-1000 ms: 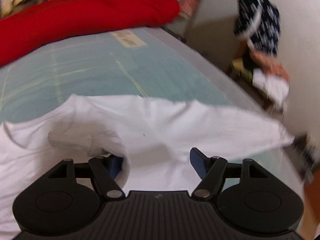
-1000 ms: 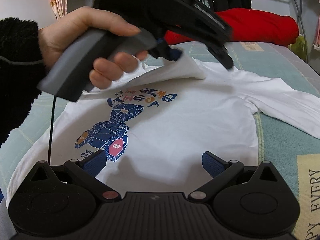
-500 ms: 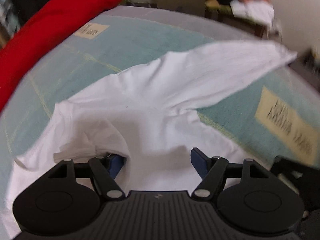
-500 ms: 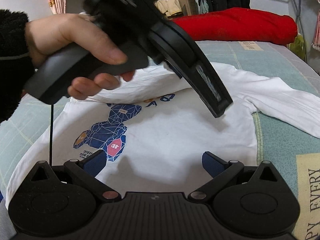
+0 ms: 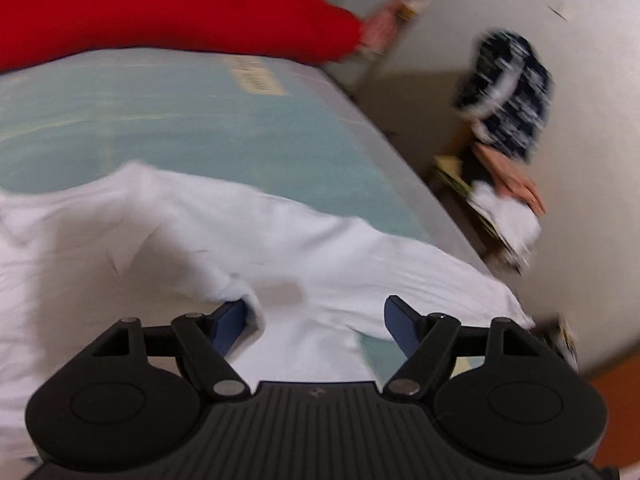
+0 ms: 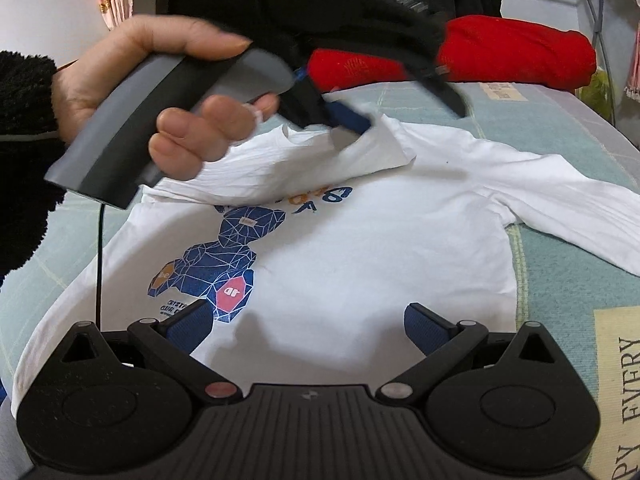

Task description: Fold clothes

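Observation:
A white long-sleeved shirt (image 6: 380, 248) with a blue bear print lies face up on the teal table cover (image 6: 560, 280). One sleeve (image 6: 320, 156) is folded across the chest, and its cuff rests against the left finger (image 5: 230, 326) of my left gripper (image 5: 314, 312). That gripper's jaws are opening and stand wide, with no cloth pressed between the pads. In the right wrist view a hand (image 6: 132, 64) holds the left gripper (image 6: 408, 114) above the collar. My right gripper (image 6: 306, 316) hovers open over the hem. The other sleeve (image 6: 560, 200) stretches out to the right.
A red garment (image 6: 512, 56) is heaped at the far end of the table. The table's grey edge (image 5: 400, 152) runs along the right. Beyond it a pile of clothes (image 5: 504, 120) sits against the wall. A cable (image 6: 99, 248) hangs from the left gripper's handle.
The left gripper swung down towards the shirt's right side, then back up over the collar, the sleeve cuff staying at its left finger. Its jaws stand slightly wider. The right gripper kept still.

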A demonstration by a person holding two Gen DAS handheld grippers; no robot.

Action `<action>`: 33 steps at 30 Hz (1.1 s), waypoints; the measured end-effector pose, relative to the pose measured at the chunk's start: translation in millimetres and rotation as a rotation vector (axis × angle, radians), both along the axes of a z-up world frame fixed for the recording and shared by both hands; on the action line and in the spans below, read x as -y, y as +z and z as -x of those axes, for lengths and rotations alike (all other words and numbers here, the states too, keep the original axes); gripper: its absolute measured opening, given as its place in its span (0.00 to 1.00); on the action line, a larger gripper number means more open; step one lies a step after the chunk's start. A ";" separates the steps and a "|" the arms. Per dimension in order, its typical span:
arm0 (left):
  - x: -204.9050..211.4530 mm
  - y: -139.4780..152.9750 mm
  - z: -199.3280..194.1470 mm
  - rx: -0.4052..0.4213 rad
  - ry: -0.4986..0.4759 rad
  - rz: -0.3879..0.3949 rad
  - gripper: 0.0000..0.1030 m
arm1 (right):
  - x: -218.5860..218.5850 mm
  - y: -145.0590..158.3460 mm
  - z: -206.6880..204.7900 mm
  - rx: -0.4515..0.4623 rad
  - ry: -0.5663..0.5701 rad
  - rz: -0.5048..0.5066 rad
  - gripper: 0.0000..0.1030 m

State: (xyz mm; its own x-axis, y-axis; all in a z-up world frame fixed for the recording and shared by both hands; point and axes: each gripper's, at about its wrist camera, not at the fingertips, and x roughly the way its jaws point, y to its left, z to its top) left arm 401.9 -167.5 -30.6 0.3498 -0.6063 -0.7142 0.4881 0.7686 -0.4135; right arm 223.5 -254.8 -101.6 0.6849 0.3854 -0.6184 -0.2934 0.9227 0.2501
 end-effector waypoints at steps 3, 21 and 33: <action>22.2 -6.0 5.4 0.000 -0.128 -0.078 0.77 | 1.1 -0.3 0.4 -0.002 -0.003 0.001 1.00; -113.8 59.6 27.4 0.101 0.186 0.000 0.77 | 8.7 0.6 2.2 0.007 -0.012 -0.025 1.00; -251.7 27.3 75.0 0.161 0.532 -0.240 0.75 | 8.0 -6.3 -3.8 -0.005 -0.027 -0.018 1.00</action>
State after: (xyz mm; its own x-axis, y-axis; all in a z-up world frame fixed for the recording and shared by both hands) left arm 326.9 84.2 -3.3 0.6757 -0.1476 -0.7223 0.0535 0.9870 -0.1516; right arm 227.3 -262.9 -107.9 0.6918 0.3781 -0.6151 -0.2673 0.9255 0.2683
